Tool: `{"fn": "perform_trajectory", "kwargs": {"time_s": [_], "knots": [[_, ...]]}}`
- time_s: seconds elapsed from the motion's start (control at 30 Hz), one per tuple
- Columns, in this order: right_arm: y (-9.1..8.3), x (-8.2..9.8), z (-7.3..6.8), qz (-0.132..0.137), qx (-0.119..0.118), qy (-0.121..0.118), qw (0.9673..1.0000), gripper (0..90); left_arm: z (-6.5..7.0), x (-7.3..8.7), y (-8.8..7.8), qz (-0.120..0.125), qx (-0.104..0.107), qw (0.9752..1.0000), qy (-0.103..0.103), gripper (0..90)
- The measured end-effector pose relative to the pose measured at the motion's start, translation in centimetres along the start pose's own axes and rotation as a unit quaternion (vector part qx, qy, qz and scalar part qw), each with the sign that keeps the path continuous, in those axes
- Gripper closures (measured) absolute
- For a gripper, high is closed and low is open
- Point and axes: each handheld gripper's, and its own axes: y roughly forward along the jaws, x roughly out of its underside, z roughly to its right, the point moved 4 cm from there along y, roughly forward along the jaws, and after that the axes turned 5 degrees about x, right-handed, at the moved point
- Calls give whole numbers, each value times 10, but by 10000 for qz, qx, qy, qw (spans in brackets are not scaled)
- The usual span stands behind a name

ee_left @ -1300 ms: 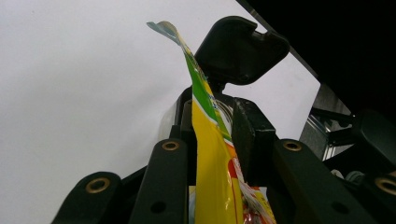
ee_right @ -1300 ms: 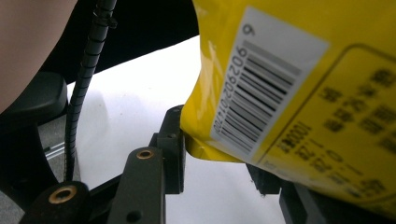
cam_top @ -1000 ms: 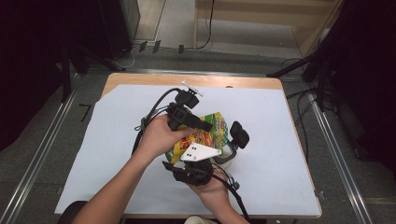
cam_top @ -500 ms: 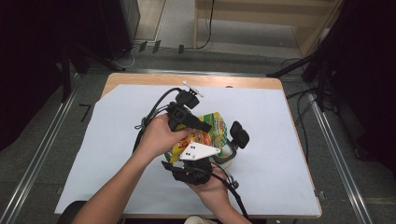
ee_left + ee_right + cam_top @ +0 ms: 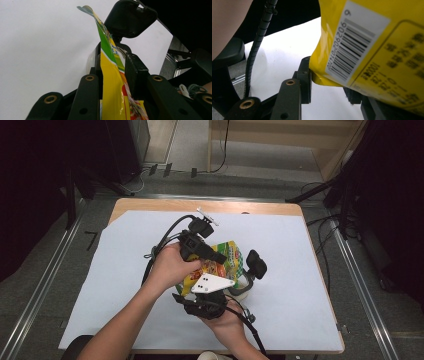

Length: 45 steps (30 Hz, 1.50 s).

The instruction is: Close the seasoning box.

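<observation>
Yellow and green, the glossy plastic snack pouch hangs above the middle of the white paper-covered table, caught between both tools. The left gripper has the pouch edge-on between its jaws, which have just been opening slightly. The right gripper is clamped on the pouch's lower corner beside the barcode label.

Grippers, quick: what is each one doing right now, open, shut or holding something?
Left gripper: shut on the yellow snack packet, pinching it edge-on.
Right gripper: shut on the same packet's corner, barcode side facing its camera.
</observation>
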Motion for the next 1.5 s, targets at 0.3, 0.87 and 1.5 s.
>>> {"fn": "perform_trajectory", "kwargs": {"time_s": [0.3,0.87,1.5], "knots": [[0,0,0,24,-6,2,10000,644,1,-1,-1,16,-33,10000,-19,750],[-1,-2,0,30,-48,43,10000,644,2,-1,-2,38,-56,10000,-52,752],[0,-2,2,27,-67,41,10000,644,0,-2,-1,63,-79,9999,-96,746]]}}
